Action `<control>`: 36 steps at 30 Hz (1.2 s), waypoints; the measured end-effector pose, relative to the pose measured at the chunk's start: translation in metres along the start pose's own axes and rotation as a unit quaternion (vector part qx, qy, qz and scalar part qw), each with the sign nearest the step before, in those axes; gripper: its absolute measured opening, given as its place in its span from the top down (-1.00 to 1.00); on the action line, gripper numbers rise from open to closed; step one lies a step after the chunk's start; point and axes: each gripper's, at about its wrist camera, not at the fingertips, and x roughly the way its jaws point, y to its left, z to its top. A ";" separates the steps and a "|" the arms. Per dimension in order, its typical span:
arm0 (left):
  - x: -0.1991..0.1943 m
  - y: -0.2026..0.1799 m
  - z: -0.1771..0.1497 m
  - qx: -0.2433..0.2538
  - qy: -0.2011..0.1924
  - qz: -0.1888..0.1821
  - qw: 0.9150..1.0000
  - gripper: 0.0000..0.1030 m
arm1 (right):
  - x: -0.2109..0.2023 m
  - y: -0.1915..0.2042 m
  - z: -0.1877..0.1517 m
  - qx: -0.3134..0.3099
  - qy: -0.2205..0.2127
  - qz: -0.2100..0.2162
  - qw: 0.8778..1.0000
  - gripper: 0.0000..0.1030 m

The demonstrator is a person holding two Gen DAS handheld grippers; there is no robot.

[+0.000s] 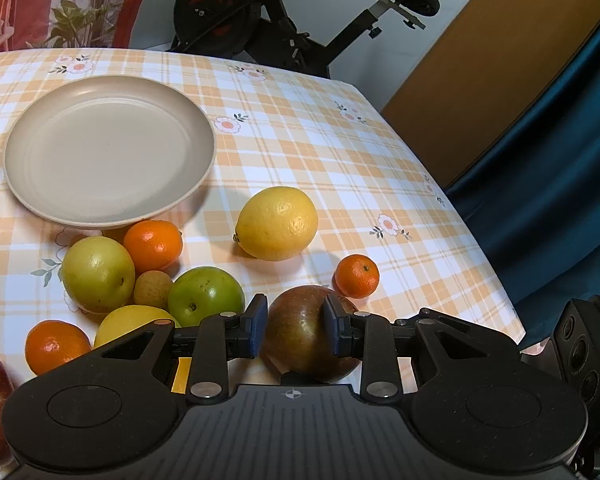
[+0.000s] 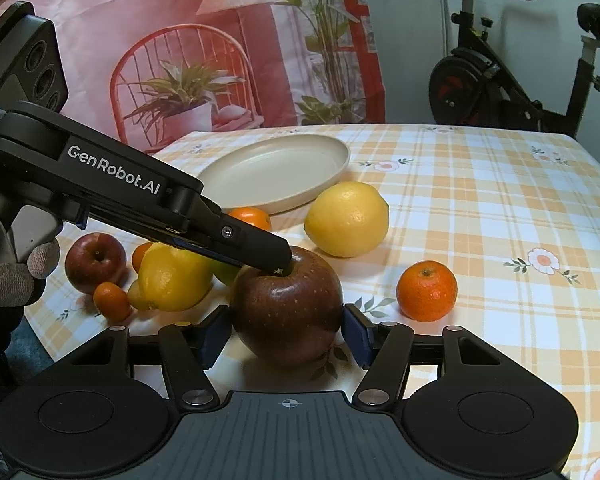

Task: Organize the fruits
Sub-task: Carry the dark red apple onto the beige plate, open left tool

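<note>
A dark red apple (image 1: 300, 332) (image 2: 288, 308) stands on the checked tablecloth. My left gripper (image 1: 296, 326) comes down on it from above, its fingers (image 2: 260, 246) on either side of the top; whether the pads press it is unclear. My right gripper (image 2: 286, 334) is open, its blue pads apart on either side of the same apple at table level. An empty beige plate (image 1: 108, 148) (image 2: 276, 172) lies behind. A big lemon (image 1: 278, 222) (image 2: 346, 220) and a mandarin (image 1: 357, 275) (image 2: 427, 290) lie close to the apple.
A cluster of fruit lies left of the apple: a yellow-green apple (image 1: 98, 274), a green apple (image 1: 206, 294), an orange (image 1: 153, 245), a second lemon (image 2: 174, 276), a red apple (image 2: 95, 262). The table edge (image 1: 480, 248) runs on the right. An exercise bike (image 2: 500, 76) stands behind.
</note>
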 end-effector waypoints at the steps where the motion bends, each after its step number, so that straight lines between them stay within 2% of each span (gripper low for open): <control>1: -0.002 0.000 0.001 0.000 -0.003 -0.001 1.000 0.38 | 0.000 0.001 0.001 -0.002 -0.002 0.000 1.000 -0.09; 10: -0.032 0.007 0.022 -0.006 -0.051 0.001 0.999 0.38 | -0.001 0.015 0.038 -0.047 -0.019 0.008 0.999 -0.09; 16: -0.056 0.022 0.052 -0.021 -0.097 0.013 0.995 0.38 | 0.014 0.028 0.087 -0.082 -0.032 0.034 0.995 -0.09; 21: -0.066 0.038 0.075 -0.029 -0.123 0.036 0.991 0.38 | 0.039 0.036 0.129 -0.112 -0.026 0.059 0.992 -0.09; 30: -0.055 0.083 0.108 -0.049 -0.126 0.075 0.988 0.41 | 0.106 0.043 0.171 -0.141 0.012 0.089 0.986 -0.09; 36: -0.046 0.122 0.114 -0.077 -0.116 0.100 0.985 0.41 | 0.161 0.048 0.185 -0.142 0.050 0.105 0.983 -0.09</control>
